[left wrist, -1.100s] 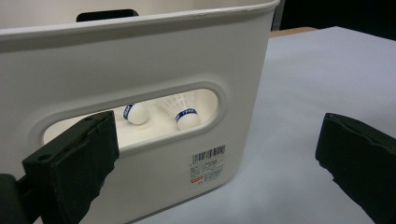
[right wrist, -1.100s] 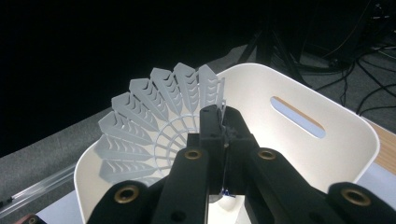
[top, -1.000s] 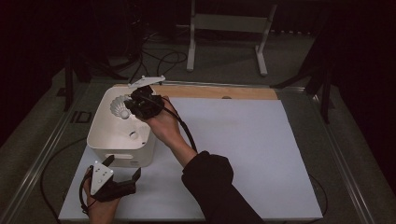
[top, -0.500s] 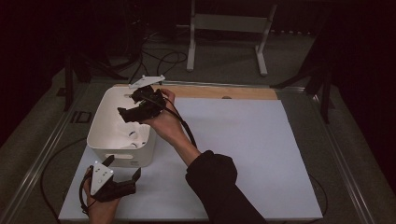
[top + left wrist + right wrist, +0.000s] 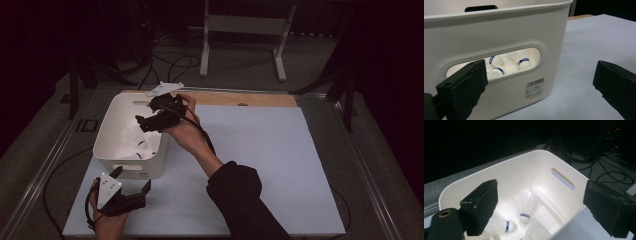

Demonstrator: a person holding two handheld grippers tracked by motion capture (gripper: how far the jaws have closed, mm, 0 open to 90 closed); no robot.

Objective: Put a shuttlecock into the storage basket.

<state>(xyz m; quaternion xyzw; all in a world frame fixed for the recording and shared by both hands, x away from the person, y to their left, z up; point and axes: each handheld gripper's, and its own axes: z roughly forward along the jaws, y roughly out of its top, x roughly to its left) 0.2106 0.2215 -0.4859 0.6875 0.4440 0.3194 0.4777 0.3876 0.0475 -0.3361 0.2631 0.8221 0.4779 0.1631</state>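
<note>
Since a second ago our right gripper [image 5: 141, 121] has lifted above the white bin [image 5: 108, 131], its jaws just sprung apart, empty. The shuttlecocks [image 5: 526, 205] lie directly below it inside the bin. Our left gripper [image 5: 131, 183], also spread and empty, waits just outside the bin's near wall.
</note>
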